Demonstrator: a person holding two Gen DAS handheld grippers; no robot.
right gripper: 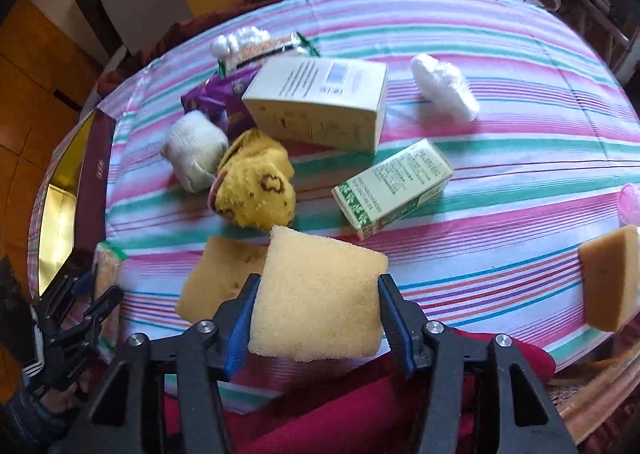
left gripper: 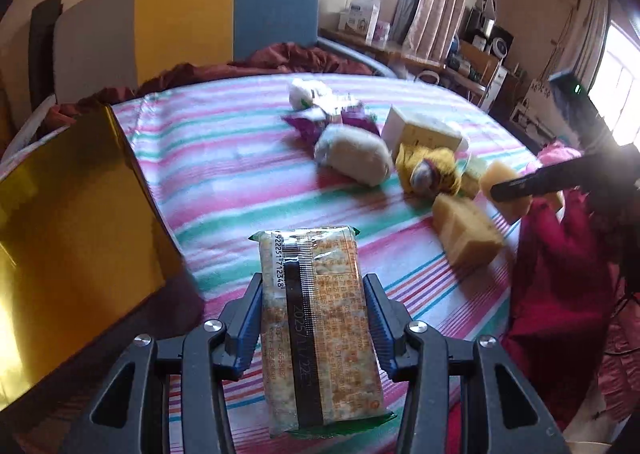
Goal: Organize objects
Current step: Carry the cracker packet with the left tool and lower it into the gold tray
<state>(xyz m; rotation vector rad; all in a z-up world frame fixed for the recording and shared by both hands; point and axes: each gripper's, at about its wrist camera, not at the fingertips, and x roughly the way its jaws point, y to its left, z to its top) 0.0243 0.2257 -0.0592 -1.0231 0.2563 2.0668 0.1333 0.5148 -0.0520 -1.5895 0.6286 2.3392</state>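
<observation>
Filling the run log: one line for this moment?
left gripper: shut on cracker pack | right gripper: shut on sponge

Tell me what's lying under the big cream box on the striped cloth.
The big cream box rests partly on a purple packet, whose crumpled end sticks out at its left. How far the packet runs beneath, or what else lies there, is covered.

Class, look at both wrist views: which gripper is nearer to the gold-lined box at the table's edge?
Left. The left gripper, clamped on a snack packet, sits right beside the gold-lined box. The right gripper, gripping a sponge, is farther along the table edge.
</observation>
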